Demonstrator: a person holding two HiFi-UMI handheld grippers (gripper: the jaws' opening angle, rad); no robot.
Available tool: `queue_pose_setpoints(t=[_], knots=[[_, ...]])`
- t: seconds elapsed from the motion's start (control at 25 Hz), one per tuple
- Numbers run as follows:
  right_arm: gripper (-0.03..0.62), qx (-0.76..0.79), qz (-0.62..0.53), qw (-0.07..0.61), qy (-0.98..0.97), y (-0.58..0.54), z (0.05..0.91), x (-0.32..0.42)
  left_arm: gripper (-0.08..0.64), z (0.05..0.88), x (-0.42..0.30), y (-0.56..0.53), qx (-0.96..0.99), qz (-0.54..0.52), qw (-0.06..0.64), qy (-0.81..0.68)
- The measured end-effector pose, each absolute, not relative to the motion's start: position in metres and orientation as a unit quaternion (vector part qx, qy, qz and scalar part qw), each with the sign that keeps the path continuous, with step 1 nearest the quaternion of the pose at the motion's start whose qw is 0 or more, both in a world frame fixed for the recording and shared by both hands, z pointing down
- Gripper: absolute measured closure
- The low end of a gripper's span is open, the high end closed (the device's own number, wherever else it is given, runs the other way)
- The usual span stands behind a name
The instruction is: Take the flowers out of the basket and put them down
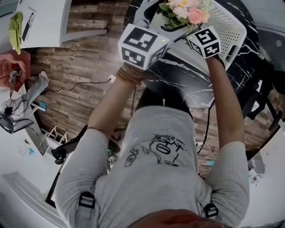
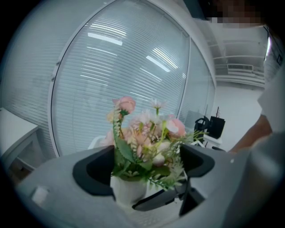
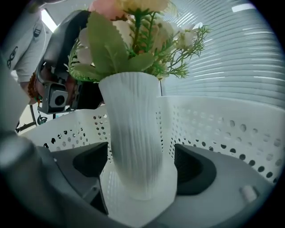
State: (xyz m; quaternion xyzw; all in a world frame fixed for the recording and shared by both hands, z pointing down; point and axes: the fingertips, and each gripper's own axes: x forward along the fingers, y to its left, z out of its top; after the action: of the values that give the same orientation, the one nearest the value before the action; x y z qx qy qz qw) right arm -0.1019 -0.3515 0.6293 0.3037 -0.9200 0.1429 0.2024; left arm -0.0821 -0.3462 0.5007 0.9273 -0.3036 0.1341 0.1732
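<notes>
The flowers [image 1: 185,11], pink and cream blooms with green leaves, stand upright in a white ribbed vase [image 3: 133,133] inside the white perforated basket [image 1: 227,26]. My right gripper [image 3: 140,171] is down at the vase's base. Its jaws stand wide apart on either side of the vase, with a gap on each side. My left gripper [image 2: 144,178] is higher, at the vase's rim [image 2: 129,191]. The leaves and the vase's neck lie between its spread jaws. In the head view both marker cubes sit just in front of the basket, the left [image 1: 142,44] and the right [image 1: 204,41].
The basket rests on a round black marble table [image 1: 187,84] in front of the person. Its perforated walls [image 3: 222,129] close in around the vase and my right jaws. Wood floor, a white desk [image 1: 44,22] and cables lie to the left.
</notes>
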Motion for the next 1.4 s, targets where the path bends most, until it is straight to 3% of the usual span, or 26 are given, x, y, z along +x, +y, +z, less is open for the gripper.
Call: queue_pose_setpoints(t=[0.4,0.6,1.4], knots=[[0.138,0.283,0.142,0.216,-0.924,-0.343,0.649,-0.113,0.100,0.503,-0.079,-0.349,0.928,0.129,0.174,-0.304],[0.194,0.293,0.134,0.223,-0.920,-0.345,0.652,-0.111,0.100,0.502,-0.080,-0.347,0.927,0.130,0.174,-0.305],[0.206,0.314,0.112,0.184,-0.925,-0.344,0.592,-0.105,0.101,0.446,-0.074,-0.341,0.936,0.107,0.138,-0.306]])
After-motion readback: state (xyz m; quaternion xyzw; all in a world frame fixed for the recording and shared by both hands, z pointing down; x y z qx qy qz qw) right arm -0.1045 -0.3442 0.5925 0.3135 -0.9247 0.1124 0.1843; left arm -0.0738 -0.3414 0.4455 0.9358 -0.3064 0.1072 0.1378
